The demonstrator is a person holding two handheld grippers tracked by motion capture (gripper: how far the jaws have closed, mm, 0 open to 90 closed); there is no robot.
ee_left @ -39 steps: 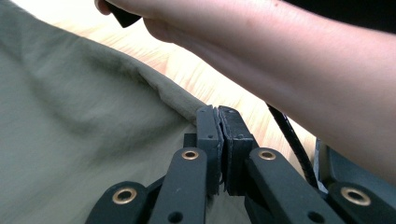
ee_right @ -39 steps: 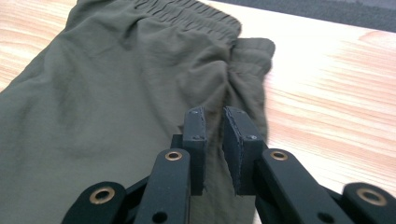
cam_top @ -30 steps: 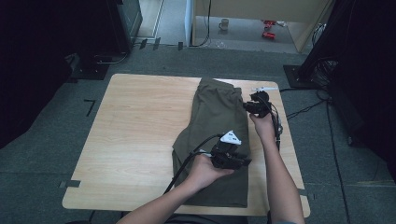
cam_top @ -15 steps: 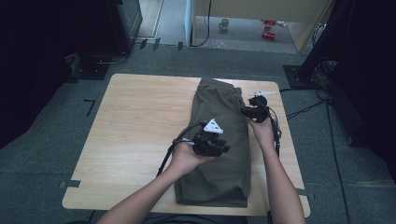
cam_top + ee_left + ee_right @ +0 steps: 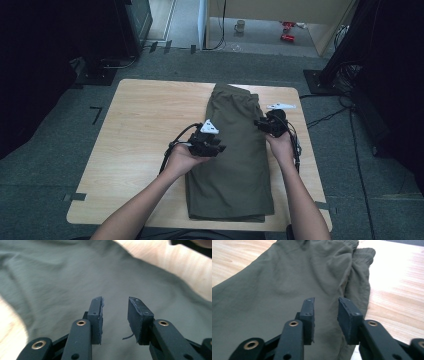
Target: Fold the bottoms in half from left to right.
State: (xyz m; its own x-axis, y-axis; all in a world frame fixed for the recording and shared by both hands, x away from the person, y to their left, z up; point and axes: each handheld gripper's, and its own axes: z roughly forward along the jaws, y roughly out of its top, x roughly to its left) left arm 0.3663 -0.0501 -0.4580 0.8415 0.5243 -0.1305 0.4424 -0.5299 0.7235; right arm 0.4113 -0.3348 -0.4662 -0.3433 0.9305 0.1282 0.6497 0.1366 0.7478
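- We have a pair of olive-green shorts lying lengthwise on the right half of the wooden table, folded in half so one leg sits on the other, with the elastic waistband at the far end and the hems at the near edge.
- We judge the first fold as done: the stack looks flat and narrow. What seems left is a crosswise fold, hem end toward waistband, and neither hand has taken hold of cloth for that yet.
- Our left gripper hovers at the shorts' left edge about midway along. Its jaws have just been opening and stand parted with nothing between them.
- Our right gripper sits at the right edge, a little farther up the table. Its jaws have likewise just been opening, and they grasp nothing.
- The high view gives us the whole layout: both forearms, the shorts' outline, bare table to the left, and a grey floor around.
- The left gripper view adds that the pads are clear of the blurred fabric below them.
- The right gripper view shows the gathered waistband and the under layer peeking out along the right edge, so the two halves are not perfectly aligned there.
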